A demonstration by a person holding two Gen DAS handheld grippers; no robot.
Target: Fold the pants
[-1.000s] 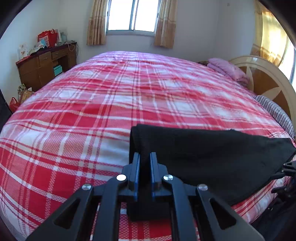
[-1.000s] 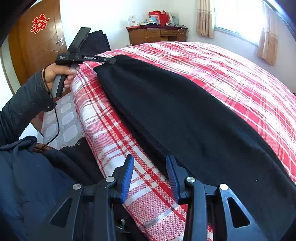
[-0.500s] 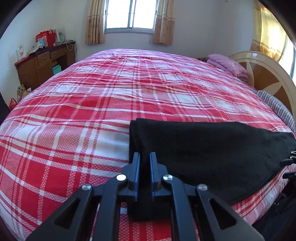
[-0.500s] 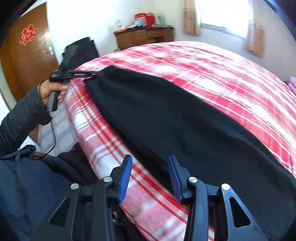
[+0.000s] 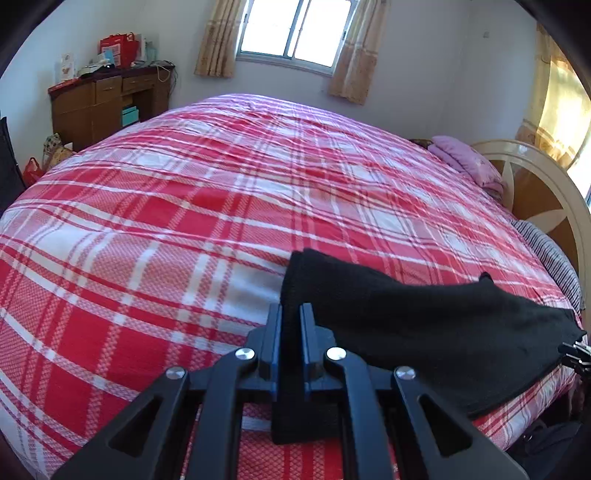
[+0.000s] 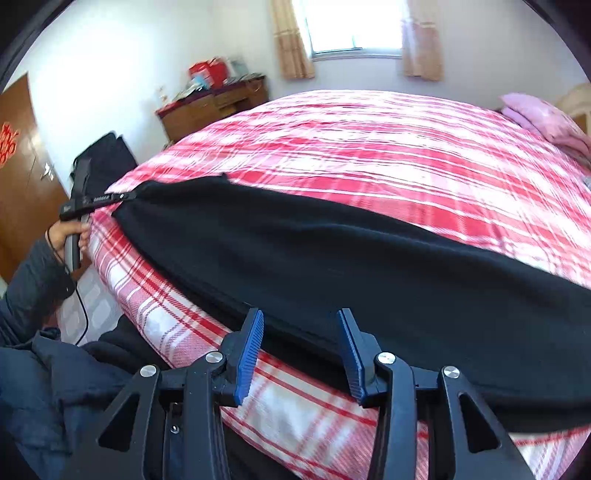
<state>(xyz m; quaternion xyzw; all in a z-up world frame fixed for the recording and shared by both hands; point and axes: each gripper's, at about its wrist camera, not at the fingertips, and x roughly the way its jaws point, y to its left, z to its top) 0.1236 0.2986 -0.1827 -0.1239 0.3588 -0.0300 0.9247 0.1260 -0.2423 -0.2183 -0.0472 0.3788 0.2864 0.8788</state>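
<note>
Black pants [image 6: 332, 251] lie stretched along the near edge of a red plaid bedspread [image 5: 184, 221]. In the left wrist view my left gripper [image 5: 291, 310] is shut on one narrow end of the pants [image 5: 424, 325], and the cloth runs off to the right. The right wrist view shows that same left gripper [image 6: 122, 195] far to the left, held by a hand [image 6: 68, 236] and clamped on the pants' end. My right gripper [image 6: 300, 317] hovers open over the pants' near edge by the bed's side. Its blue pads [image 6: 251, 350] stand apart and press on nothing.
A wooden dresser [image 5: 107, 107] with clutter stands against the far wall under a curtained window [image 5: 295, 33]. A cream headboard [image 5: 535, 184] and pink pillows [image 5: 465, 162] lie to the right. A dark-sleeved arm and jacket [image 6: 44, 387] fill the lower left beside the bed.
The right gripper has swung right along the pants' near edge, rolled, and its jaws stand a little wider. The left gripper stays clamped and has rolled slightly; the pants' far edge now shows a small peak.
</note>
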